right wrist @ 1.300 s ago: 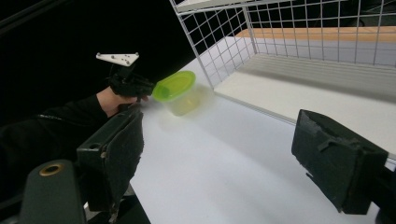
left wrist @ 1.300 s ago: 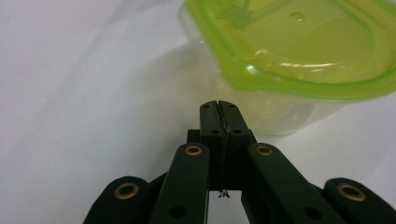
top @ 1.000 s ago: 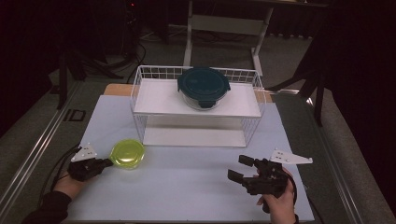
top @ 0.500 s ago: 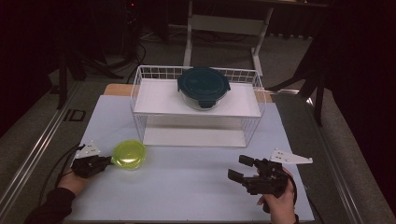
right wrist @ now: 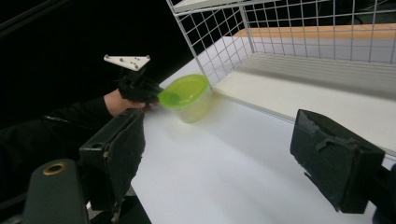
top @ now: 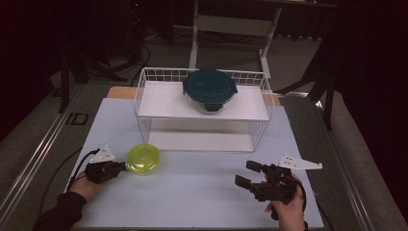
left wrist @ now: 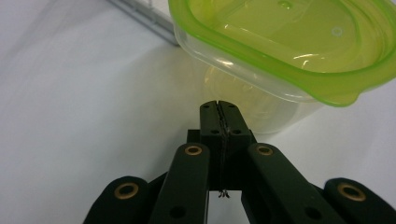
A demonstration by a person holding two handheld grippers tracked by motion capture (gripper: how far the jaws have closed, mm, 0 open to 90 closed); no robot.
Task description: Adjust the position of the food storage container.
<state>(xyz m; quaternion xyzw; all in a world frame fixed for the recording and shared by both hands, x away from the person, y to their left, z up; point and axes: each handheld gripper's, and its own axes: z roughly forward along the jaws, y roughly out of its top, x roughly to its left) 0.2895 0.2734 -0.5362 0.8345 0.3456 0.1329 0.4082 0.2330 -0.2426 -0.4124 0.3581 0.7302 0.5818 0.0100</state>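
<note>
In the left gripper view the jaws of the left gripper (left wrist: 218, 109) are seen pressed flat together with nothing between them, their tips set just below the rim of the green-lidded container (left wrist: 280, 51) and close against its clear wall; whether they actually touch it cannot be told. From those tips the container lies straight ahead and slightly to the right in the scene. In the high view it (top: 143, 159) stands upright on the white table (top: 192, 192) at the near left, just in front of the wire rack (top: 144, 103). Being round, it offers no long axis to be matched.

The right gripper (top: 250, 174) is held well apart at the near right, its jaws spread wide and empty, pointing left across the table towards the container. The left gripper is by far the nearer.

On the rack's upper shelf a dark teal lidded bowl (top: 210, 89) is seen, untouched.

Compared with the earlier high view, the container has been displaced a little to the right and nearer, and the left gripper (top: 107, 169) has followed behind it, which is judged to be a closed-jaw push. The right gripper has not shifted.
</note>
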